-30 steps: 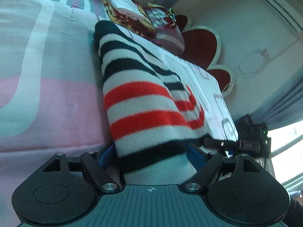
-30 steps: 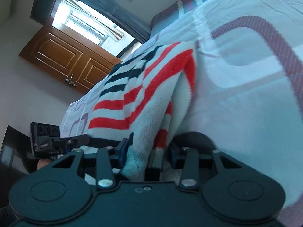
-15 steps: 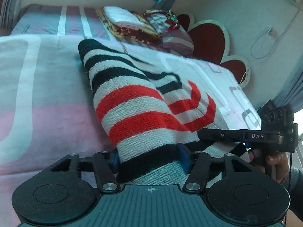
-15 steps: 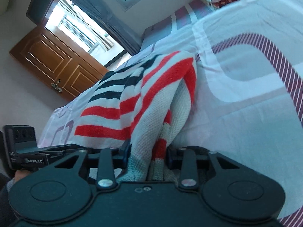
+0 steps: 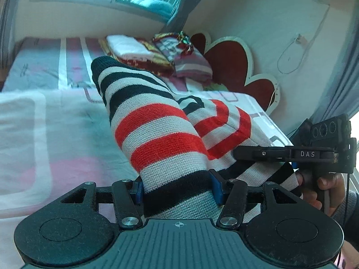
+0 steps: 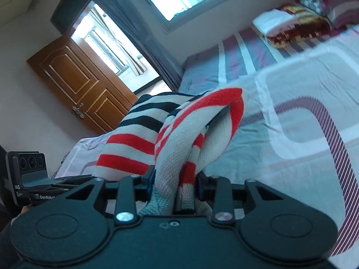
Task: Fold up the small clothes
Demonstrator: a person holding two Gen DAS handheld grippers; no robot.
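Observation:
A small knitted sweater (image 5: 157, 134) with white, black and red stripes hangs lifted above the bed (image 5: 44, 123). My left gripper (image 5: 177, 189) is shut on its black-striped hem, blue pads pressed into the knit on both sides. In the right wrist view the same sweater (image 6: 190, 134) bunches up into a fold, and my right gripper (image 6: 176, 180) is shut on a thick bundle of it. The other gripper shows at the edge of each view: the right gripper (image 5: 291, 153) with a hand, and the left gripper (image 6: 29, 179).
Folded blankets and pillows (image 5: 157, 53) lie at the head of the bed by a red flower-shaped headboard (image 5: 226, 65). The patterned bedsheet (image 6: 291, 112) spreads to the right. A wooden door (image 6: 78, 85) and windows stand beyond the bed.
Both grippers have closed tighter on the sweater and risen, lifting its near end off the bed. More of the room and windows has come into sight.

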